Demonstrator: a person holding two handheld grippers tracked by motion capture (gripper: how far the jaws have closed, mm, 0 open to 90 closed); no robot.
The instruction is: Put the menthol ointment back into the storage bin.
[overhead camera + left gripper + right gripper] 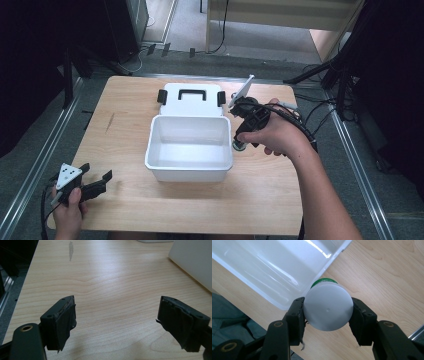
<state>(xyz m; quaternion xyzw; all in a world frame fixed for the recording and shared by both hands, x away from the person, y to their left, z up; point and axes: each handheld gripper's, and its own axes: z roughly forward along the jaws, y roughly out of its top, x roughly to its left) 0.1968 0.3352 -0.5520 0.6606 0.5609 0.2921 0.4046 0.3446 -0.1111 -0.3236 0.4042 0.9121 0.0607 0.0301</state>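
Figure legend. We clamped the right claw (327, 312) on a white jar (327, 308) with a green cap, held at 3 o'clock of the open white bin (190, 167), just beside its rim. Our left claw (116, 322) rested apart and empty at 7 o'clock on the surface (260, 195). Pick-up appeared done; we judged placing the jar in the still-empty bin remained.
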